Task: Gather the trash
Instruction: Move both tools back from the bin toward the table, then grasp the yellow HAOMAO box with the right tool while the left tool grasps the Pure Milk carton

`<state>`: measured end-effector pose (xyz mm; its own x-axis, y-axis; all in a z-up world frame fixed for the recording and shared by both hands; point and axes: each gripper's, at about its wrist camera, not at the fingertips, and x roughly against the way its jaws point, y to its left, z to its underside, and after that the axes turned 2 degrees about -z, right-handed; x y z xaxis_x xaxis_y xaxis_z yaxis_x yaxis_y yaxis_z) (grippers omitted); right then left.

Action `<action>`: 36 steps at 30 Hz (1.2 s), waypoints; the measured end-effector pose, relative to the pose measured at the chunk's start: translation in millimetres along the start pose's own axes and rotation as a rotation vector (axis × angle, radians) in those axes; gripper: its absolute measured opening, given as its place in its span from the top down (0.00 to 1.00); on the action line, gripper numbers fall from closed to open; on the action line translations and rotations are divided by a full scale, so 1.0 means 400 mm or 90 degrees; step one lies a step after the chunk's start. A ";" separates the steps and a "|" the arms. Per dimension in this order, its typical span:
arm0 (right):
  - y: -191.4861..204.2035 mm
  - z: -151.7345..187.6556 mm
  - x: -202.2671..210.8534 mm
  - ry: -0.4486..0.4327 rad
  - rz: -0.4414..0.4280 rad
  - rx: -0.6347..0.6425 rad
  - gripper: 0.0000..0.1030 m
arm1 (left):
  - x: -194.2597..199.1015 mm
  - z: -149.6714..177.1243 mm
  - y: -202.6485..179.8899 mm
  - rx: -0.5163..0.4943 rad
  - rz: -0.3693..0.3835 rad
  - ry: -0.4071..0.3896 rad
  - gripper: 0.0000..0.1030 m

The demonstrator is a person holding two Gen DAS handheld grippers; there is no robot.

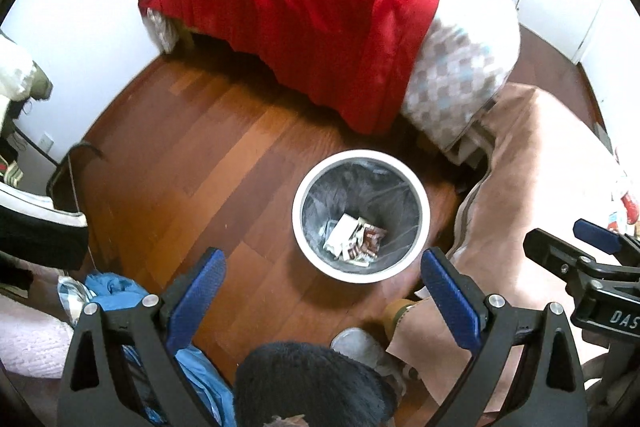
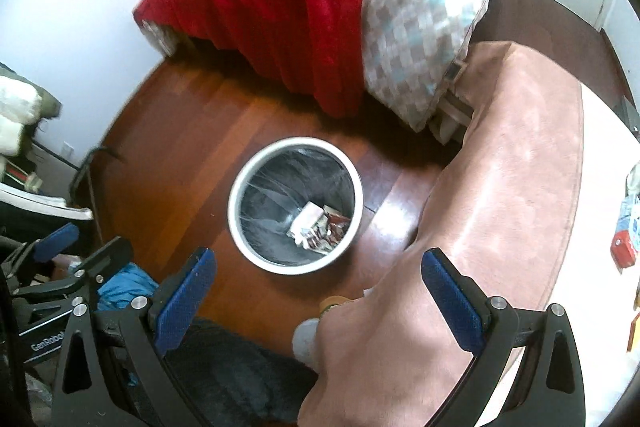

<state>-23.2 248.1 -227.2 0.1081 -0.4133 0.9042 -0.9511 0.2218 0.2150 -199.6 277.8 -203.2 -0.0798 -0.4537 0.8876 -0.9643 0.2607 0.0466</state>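
Note:
A round white-rimmed trash bin (image 1: 425,205) lined with a clear bag stands on the wooden floor; crumpled wrappers (image 1: 354,239) lie at its bottom. The right wrist view shows the same bin (image 2: 236,187) and wrappers (image 2: 316,227). My left gripper (image 1: 324,291) hangs open above the floor just short of the bin, nothing between its blue pads. My right gripper (image 2: 320,291) is open too, empty, over the edge of a pink-brown cover. Each gripper shows at the edge of the other's view: the right gripper (image 1: 592,239), the left gripper (image 2: 56,239).
A bed with a red blanket (image 1: 320,39) and checked pillow (image 1: 460,83) lies beyond the bin. A pink-brown covered surface (image 2: 500,187) fills the right, with small packages (image 2: 626,239) at its far edge. Blue cloth (image 1: 116,287) and a shoe (image 1: 360,347) lie near me. A person's dark hair (image 1: 308,383) shows below.

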 end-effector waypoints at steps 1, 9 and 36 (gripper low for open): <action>-0.006 0.006 0.030 -0.011 -0.016 -0.008 0.00 | 0.018 0.000 -0.006 -0.001 0.001 -0.008 0.03; -0.143 0.066 0.259 -0.099 -0.077 -0.100 0.00 | 0.169 0.006 -0.156 -0.047 0.018 -0.090 0.03; -1.307 0.500 0.312 -0.056 0.183 -0.686 0.36 | -0.154 0.065 -1.340 -0.453 0.179 0.113 0.06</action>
<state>429.6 -95.9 -300.6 -0.1375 -0.2748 0.9516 -0.1856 0.9509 0.2477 315.7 143.9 -294.7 -0.1975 -0.1615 0.9669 -0.5150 0.8563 0.0378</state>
